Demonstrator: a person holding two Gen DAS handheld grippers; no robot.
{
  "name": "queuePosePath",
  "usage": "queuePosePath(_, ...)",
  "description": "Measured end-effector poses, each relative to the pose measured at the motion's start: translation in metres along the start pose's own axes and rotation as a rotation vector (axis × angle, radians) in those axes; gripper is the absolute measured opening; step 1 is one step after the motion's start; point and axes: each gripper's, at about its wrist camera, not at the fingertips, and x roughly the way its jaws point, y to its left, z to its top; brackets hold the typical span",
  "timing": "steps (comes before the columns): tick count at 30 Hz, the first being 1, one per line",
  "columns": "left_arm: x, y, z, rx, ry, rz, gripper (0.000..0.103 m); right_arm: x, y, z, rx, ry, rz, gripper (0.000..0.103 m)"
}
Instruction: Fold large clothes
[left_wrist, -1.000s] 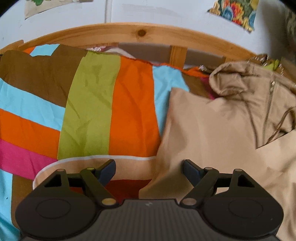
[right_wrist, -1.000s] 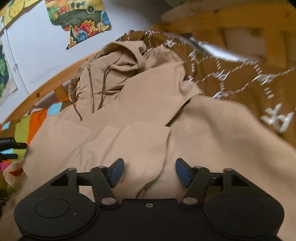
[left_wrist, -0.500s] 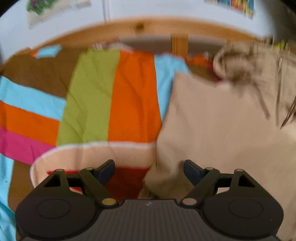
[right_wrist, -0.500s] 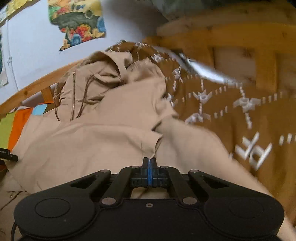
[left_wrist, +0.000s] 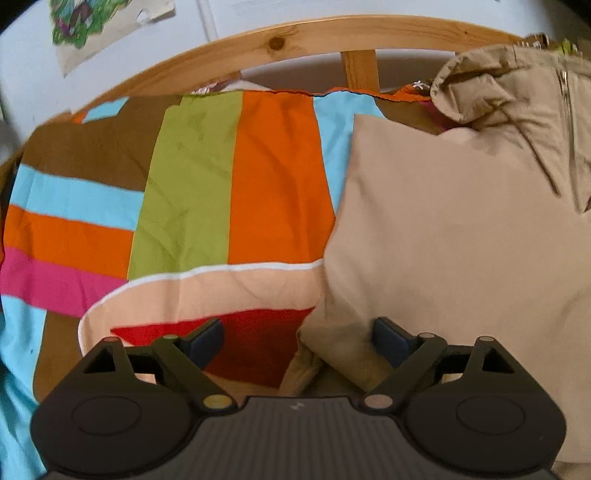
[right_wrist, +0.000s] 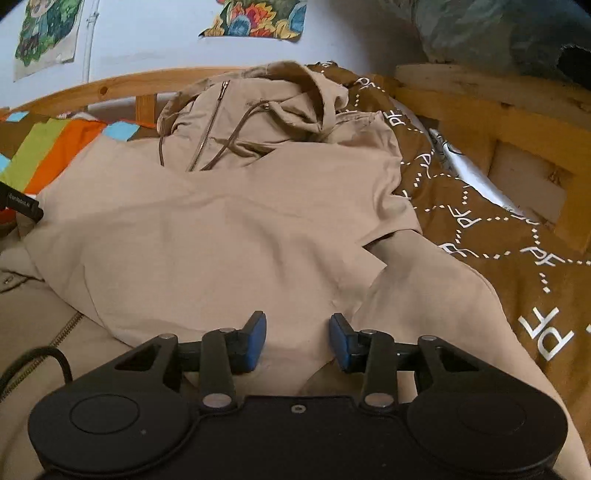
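Observation:
A beige hooded zip jacket (right_wrist: 229, 229) lies spread on the bed, its hood and drawstrings toward the headboard and one flap folded across its body. My right gripper (right_wrist: 298, 341) hovers low over the near part of the flap. Its jaws are opening, with cloth below them and nothing pressed by the blue pads. In the left wrist view the jacket (left_wrist: 443, 221) fills the right side. My left gripper (left_wrist: 299, 341) stands wide and still opening. The jacket's lower left corner sits between its fingers, beside the right finger (left_wrist: 391, 339) and not pinched.
A striped multicolour bedcover (left_wrist: 203, 177) lies left of the jacket. A brown blanket with white letters (right_wrist: 498, 229) lies to the right. The wooden bed rail (left_wrist: 295, 33) curves along the back, below a wall with posters. My left gripper's body (right_wrist: 22, 203) shows at the far left.
My right gripper was open, shut on a fold of the jacket half a second ago, and has now let go. The flap lies flatter. My left gripper came down closer to the jacket's corner.

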Motion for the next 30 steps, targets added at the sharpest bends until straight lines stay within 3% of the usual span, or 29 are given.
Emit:
queuePosePath(5, -0.031, 0.014, 0.003, -0.065, -0.046, -0.084, 0.094, -0.008, -0.002, 0.004, 0.022, -0.007, 0.005, 0.047)
queuePosePath(7, -0.048, 0.018, 0.006, -0.1, -0.051, -0.118, 0.094, -0.017, -0.004, 0.005, 0.046, -0.018, 0.02, 0.061)
queuePosePath(12, -0.11, 0.025, 0.016, -0.168, -0.083, -0.197, 0.094, -0.046, -0.01, 0.025, 0.134, -0.07, 0.098, 0.074)
queuePosePath(15, -0.156, 0.03, 0.037, -0.142, -0.098, -0.236, 0.095, -0.076, -0.012, 0.039, 0.142, -0.146, 0.105, 0.087)
queuePosePath(18, -0.202, 0.035, 0.067, -0.089, -0.113, -0.24, 0.103, -0.11, -0.016, 0.049, 0.143, -0.234, 0.097, 0.1)
queuePosePath(22, -0.243, 0.042, 0.108, -0.008, -0.105, -0.212, 0.102, -0.139, -0.023, 0.05, 0.136, -0.292, 0.072, 0.102)
queuePosePath(26, -0.233, 0.033, 0.132, 0.051, -0.117, -0.196, 0.102, -0.143, -0.034, 0.053, 0.158, -0.287, 0.059, 0.102)
queuePosePath(30, -0.174, -0.001, 0.132, 0.089, -0.179, -0.251, 0.102, -0.133, -0.042, 0.048, 0.228, -0.278, 0.071, 0.102)
